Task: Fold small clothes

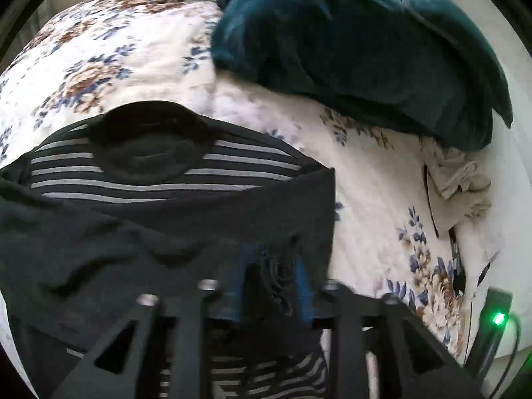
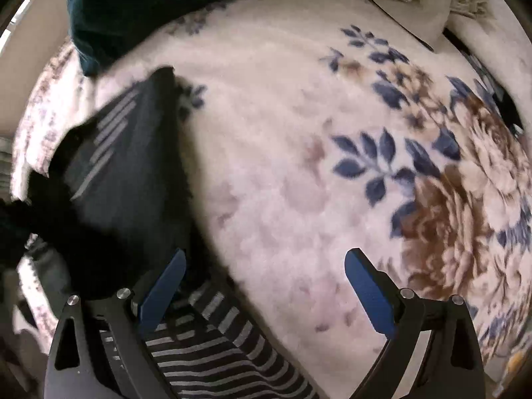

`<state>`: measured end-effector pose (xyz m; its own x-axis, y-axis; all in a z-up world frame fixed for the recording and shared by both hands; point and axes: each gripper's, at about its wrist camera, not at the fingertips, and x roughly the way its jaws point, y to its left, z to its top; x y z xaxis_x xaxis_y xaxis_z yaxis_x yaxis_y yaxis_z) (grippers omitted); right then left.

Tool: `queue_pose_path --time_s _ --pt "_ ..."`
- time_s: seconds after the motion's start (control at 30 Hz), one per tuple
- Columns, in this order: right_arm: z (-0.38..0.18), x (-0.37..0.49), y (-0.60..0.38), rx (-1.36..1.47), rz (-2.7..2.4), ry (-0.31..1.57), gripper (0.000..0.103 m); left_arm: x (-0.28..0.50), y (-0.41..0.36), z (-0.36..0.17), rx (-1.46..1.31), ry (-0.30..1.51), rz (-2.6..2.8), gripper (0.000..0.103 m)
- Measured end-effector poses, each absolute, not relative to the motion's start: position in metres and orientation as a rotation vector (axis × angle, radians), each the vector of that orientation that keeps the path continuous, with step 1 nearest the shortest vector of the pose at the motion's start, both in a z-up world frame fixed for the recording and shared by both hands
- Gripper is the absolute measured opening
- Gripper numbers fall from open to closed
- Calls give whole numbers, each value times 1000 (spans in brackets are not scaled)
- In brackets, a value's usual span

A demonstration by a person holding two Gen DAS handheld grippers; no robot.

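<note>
Left gripper point(image 1: 274, 286): blue fingers point(image 1: 304, 294) stand narrowly parted at the folded garment's point(image 1: 166, 219) edge; dark fabric lies between them, but whether the pads press it cannot be told. The black, grey-striped garment lies on the floral blanket point(image 1: 365, 199), doubled over itself, likely a fold being laid down. Right gripper point(image 2: 262, 286): jaws wide, empty, hovering over bare blanket just beside the garment's striped edge point(image 2: 212, 349), seemingly freed for the next corner. A teal throw point(image 1: 349, 40) and beige cloths point(image 1: 462, 183) lie well apart.
</note>
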<state>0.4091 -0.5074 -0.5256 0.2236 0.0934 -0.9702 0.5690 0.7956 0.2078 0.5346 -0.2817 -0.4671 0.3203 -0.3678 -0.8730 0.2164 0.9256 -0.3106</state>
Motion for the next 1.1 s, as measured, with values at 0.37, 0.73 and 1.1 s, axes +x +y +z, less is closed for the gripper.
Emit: queue_pose_path --time_s 0.37,0.73,1.1 --pt "-481 468 -442 583 -18 1247 98 503 -88 -451 -108 1056 147 82" --pt "-538 523 -389 417 -54 1416 25 489 -4 -501 -219 1145 388 82" --pt "-541 471 -390 243 -23 1569 20 493 -18 -509 -181 1170 313 82"
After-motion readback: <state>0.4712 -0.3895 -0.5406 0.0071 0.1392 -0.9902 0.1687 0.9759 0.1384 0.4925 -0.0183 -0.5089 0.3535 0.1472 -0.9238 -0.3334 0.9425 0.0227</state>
